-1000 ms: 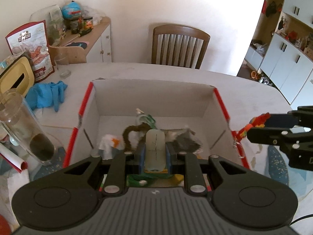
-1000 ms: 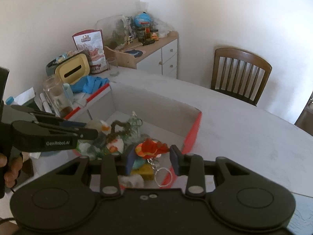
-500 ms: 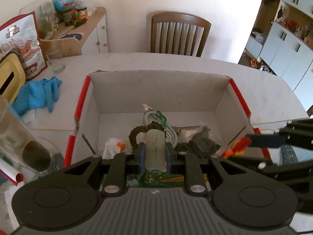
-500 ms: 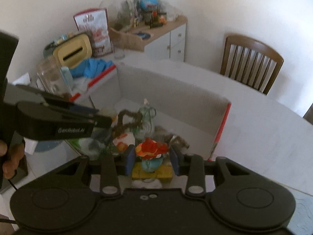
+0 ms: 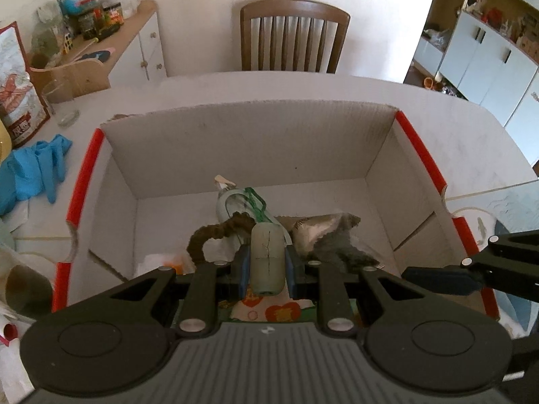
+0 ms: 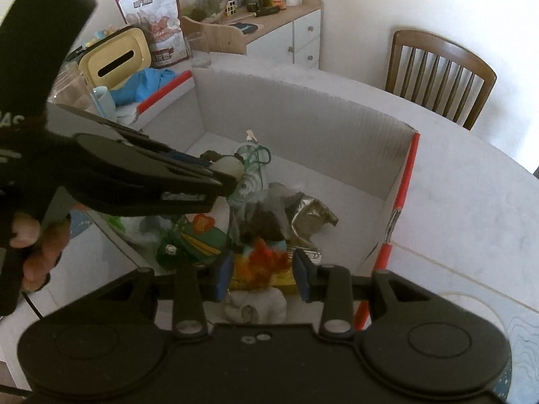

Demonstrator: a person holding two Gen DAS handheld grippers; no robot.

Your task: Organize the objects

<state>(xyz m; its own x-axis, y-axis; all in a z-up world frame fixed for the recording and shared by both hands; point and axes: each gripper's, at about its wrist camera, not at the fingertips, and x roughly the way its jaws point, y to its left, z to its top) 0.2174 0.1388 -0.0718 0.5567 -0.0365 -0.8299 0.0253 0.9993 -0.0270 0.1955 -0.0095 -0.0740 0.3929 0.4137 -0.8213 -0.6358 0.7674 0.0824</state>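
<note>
Over box point(image 5: 249, 141): left claw point(image 5: 267, 266) clamps pale cylinder point(image 5: 267, 262); right claw point(image 6: 262, 274) clamps orange-red toy point(image 6: 266, 261); lettering unreadable.

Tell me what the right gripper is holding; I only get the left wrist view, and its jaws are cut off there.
Observer: A red-orange toy, clamped in the right gripper over the box.
Operator: What's next to it in there?
Observer: A green toy lies in the box just left of it.
Operator: Anything behind the blue glove?
Observer: A yellow case with a dark slot stands there.
</note>
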